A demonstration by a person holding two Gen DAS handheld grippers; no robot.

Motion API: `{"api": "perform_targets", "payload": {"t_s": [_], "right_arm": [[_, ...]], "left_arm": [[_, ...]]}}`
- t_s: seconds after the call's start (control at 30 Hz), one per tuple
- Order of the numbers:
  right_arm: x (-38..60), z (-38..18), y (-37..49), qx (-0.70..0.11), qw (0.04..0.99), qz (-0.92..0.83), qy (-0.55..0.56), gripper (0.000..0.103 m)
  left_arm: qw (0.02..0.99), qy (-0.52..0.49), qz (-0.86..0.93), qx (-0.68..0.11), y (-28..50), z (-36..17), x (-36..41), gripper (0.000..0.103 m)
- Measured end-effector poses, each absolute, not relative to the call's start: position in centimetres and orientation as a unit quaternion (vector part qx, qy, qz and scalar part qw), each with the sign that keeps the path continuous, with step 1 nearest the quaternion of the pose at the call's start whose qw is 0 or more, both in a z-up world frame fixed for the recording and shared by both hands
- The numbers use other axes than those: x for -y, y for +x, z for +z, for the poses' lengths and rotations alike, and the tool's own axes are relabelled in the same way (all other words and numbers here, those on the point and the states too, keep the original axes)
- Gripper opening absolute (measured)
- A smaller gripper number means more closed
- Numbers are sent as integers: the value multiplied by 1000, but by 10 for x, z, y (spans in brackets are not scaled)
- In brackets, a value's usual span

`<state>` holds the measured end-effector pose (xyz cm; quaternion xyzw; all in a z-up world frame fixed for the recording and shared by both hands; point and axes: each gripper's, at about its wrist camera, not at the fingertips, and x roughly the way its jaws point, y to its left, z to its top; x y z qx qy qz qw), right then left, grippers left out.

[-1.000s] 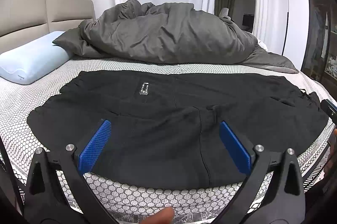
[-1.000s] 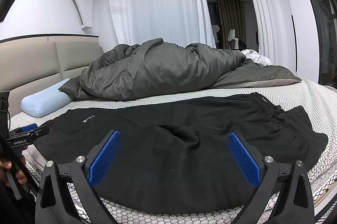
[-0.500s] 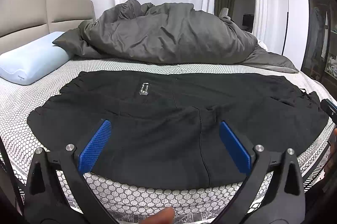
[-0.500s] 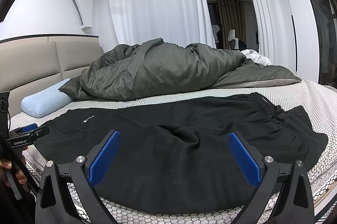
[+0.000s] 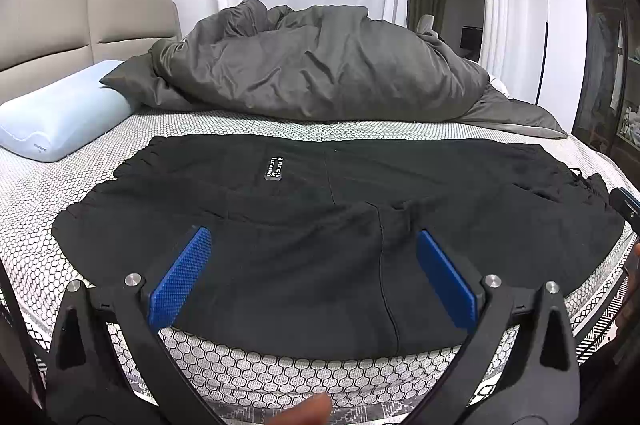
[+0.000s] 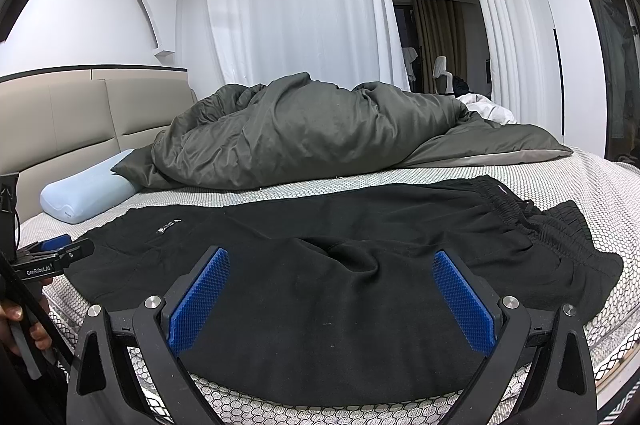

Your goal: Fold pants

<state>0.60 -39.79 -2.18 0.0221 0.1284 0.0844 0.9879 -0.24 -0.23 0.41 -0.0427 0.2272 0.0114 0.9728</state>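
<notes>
Black pants [image 5: 320, 225] spread flat across the bed [image 5: 32, 225], same spot as a second ago. Nothing moved, so no fold begun. Left gripper [image 5: 312, 267] and right gripper [image 6: 330, 291] hovering over the near edge, fingers wide apart, holding nothing.

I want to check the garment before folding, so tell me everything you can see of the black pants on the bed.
The black pants look like soft matte knit. They lie spread sideways across the honeycomb-patterned mattress, mostly flat with some wrinkles. The gathered elastic waistband is at the right, and a small label patch shows on the far leg. Neither open gripper touches them.
</notes>
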Motion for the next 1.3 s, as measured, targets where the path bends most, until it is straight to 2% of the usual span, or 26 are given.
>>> {"api": "perform_targets", "payload": {"t_s": [0.93,1.03,1.3], "right_arm": [[403,-16,5,-125,989,72,42,103],[410,-10,10,-146,984,89,53,103],[446,25,13,-162,984,71,-2,103]], "left_arm": [[971,-61,19,-232,-5,12,-18,102],[965,-96,11,-242,-6,14,-38,102],[950,-159,64,-262,-20,17,-112,102]]}}
